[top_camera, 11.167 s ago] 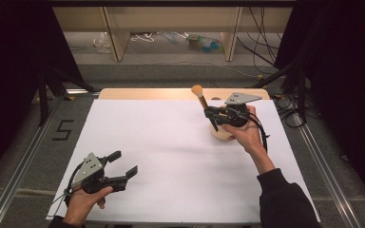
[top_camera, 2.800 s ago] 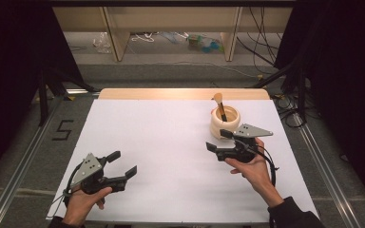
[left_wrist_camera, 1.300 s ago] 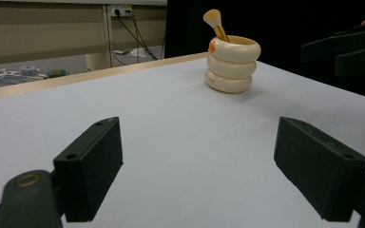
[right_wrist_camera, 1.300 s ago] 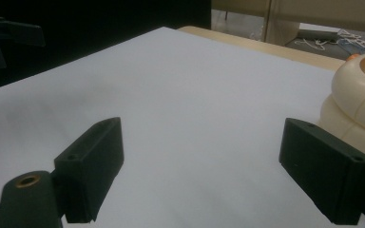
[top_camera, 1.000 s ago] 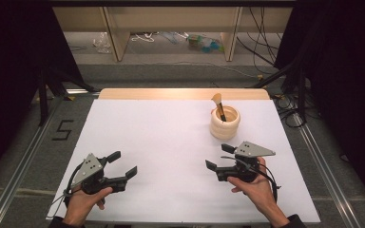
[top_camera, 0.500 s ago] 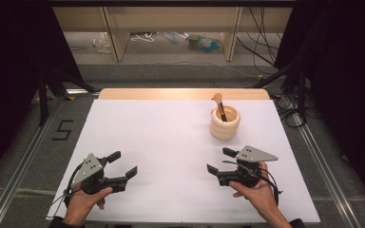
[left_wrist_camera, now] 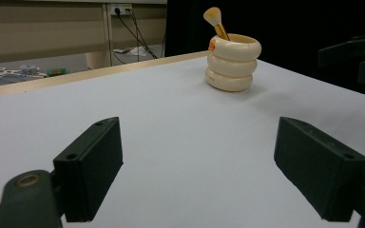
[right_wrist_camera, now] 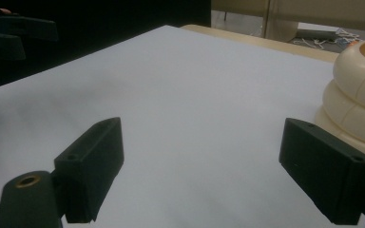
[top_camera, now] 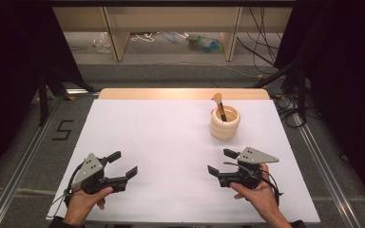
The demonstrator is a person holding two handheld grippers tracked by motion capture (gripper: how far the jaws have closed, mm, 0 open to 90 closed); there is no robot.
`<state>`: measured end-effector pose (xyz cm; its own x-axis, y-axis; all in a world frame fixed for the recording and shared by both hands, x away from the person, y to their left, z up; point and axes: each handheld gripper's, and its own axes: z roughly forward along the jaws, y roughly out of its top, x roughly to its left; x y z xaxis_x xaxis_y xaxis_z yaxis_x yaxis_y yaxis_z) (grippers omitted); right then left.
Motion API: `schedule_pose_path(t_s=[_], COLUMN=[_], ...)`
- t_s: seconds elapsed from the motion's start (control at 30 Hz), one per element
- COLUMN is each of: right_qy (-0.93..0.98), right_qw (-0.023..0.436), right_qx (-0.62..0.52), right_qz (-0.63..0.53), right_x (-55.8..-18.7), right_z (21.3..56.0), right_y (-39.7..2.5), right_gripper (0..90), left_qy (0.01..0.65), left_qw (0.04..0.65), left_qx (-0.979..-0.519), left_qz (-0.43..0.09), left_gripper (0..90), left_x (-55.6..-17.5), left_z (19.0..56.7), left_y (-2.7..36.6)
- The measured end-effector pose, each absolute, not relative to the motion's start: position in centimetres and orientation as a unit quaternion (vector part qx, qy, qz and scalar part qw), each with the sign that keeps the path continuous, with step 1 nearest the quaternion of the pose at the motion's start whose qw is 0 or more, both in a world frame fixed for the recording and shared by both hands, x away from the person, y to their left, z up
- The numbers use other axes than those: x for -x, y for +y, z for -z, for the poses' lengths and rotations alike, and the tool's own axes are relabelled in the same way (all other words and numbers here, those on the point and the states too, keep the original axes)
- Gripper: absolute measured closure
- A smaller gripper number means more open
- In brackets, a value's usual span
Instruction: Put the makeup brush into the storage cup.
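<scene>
Nearest the viewer, at the front edge of a white-topped counter (top_camera: 171, 142), two hands each hold a pair of black tongs. The left tongs (top_camera: 122, 164) rest low at the front left corner, jaws spread wide with nothing between them. The right tongs (top_camera: 220, 161) sit at the front right, jaws likewise spread and empty — their own camera shows bare white surface between the two black jaws.

Farther back, on the right half of the counter, stands a cream holder (top_camera: 225, 122) shaped like three stacked rings. A makeup brush (top_camera: 219, 105) stands inside it, its dark handle in the cup and its tan bristle head rising above the rim, leaning slightly toward the far left. The brush's long axis is close to upright.

The key relation: the holder lies almost straight ahead of the right tongs, well apart from them but on the same side of the counter. From the left tongs it lies across the counter on a diagonal, far forward and to the right — in the left gripper view the holder (left_wrist_camera: 233, 61) appears small and distant, while in the right gripper view its ringed wall (right_wrist_camera: 356, 104) looms at the right edge. The right hand (top_camera: 256, 197) is clearly the nearer one, and a reach for the brush would likely come from above, down onto the bristle end.
</scene>
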<state>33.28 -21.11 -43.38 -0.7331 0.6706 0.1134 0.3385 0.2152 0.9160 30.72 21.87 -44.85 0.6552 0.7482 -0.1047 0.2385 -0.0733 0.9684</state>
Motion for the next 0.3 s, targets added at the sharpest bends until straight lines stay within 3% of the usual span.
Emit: schedule_pose_path(t_s=[0.3], right_qy=[0.765], right_qw=[0.159], right_qx=[-0.332], right_qz=[-0.529], right_x=[-33.31], right_z=[43.47], right_y=[-21.13], right_gripper=[15.9], left_qy=[0.353], left_qw=[0.582], left_qx=[-0.699], left_qz=[-0.219], left_gripper=[16.5], left_x=[-30.73], left_z=[44.84], left_y=[21.88])
